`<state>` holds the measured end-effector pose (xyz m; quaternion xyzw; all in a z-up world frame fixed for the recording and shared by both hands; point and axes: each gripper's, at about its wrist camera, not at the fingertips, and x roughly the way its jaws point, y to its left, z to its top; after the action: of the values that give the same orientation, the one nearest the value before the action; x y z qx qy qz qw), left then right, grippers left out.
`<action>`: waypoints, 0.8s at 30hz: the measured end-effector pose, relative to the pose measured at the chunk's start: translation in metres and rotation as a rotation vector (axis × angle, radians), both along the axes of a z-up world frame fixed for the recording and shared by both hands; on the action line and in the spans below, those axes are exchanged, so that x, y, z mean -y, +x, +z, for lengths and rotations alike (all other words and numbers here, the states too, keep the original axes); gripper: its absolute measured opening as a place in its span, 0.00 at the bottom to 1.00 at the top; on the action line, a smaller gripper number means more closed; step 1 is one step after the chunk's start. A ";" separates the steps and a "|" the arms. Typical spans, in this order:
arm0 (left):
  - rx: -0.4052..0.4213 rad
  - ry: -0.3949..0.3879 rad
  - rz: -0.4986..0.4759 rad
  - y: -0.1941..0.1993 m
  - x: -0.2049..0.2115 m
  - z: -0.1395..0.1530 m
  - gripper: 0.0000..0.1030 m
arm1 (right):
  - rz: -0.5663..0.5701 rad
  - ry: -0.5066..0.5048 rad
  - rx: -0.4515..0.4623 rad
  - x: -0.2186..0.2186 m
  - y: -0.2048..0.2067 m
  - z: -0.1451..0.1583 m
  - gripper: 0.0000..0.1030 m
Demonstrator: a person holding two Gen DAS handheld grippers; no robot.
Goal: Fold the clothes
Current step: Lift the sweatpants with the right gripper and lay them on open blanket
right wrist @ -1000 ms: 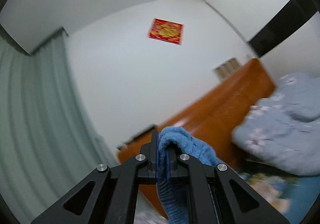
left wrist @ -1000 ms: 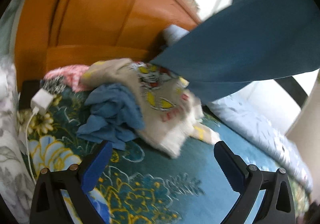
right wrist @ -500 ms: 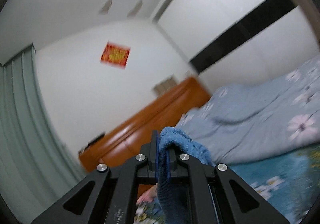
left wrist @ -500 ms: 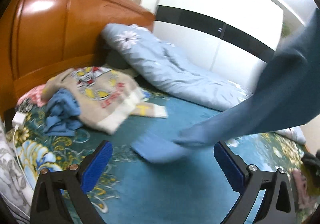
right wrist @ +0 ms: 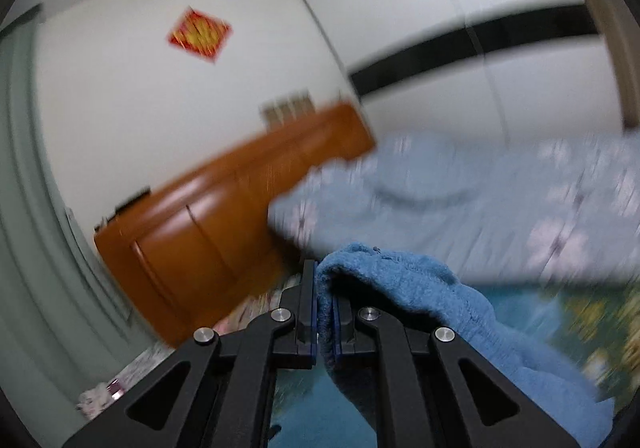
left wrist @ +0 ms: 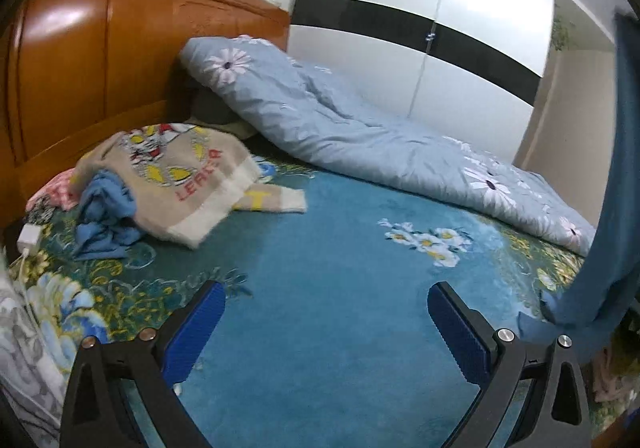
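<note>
My right gripper (right wrist: 325, 312) is shut on a fold of a fuzzy blue garment (right wrist: 404, 288), which drapes down to the right. In the left wrist view that blue garment (left wrist: 618, 208) hangs along the right edge, its lower end near the bedspread. My left gripper (left wrist: 326, 322) is open with nothing between its blue pads, low over the teal floral bedspread (left wrist: 340, 248). A beige cartoon-print sweater (left wrist: 180, 176) lies crumpled at the left, partly over a lighter blue garment (left wrist: 104, 216).
A light blue floral quilt (left wrist: 360, 128) is bunched along the far side of the bed. The orange wooden headboard (left wrist: 100, 60) stands behind the pile. A white charger and cable (left wrist: 28, 236) lie at the left edge. A wardrobe (left wrist: 440, 28) fills the back wall.
The blue garment has swung from the middle of the left wrist view to its right edge. The right wrist view has tipped down toward the bed. The left gripper stays open.
</note>
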<state>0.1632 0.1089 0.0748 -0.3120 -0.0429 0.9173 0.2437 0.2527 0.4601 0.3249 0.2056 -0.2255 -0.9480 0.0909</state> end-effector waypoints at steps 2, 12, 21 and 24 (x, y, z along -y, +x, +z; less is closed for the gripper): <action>0.007 -0.002 0.022 0.000 0.010 -0.002 1.00 | 0.055 -0.051 0.088 0.011 -0.043 -0.046 0.06; 0.086 0.039 0.109 -0.021 0.053 -0.023 1.00 | 0.332 -0.163 0.421 0.123 -0.171 -0.233 0.07; 0.186 0.058 0.096 -0.038 0.052 -0.049 1.00 | 0.403 -0.046 0.490 0.171 -0.186 -0.302 0.42; 0.227 0.071 0.077 -0.040 0.044 -0.057 1.00 | 0.422 -0.058 0.426 0.160 -0.173 -0.295 0.73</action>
<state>0.1232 0.0650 0.0179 -0.4029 -0.1146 0.8827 0.2130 0.0793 0.3003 0.0295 0.4393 -0.2188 -0.8369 0.2422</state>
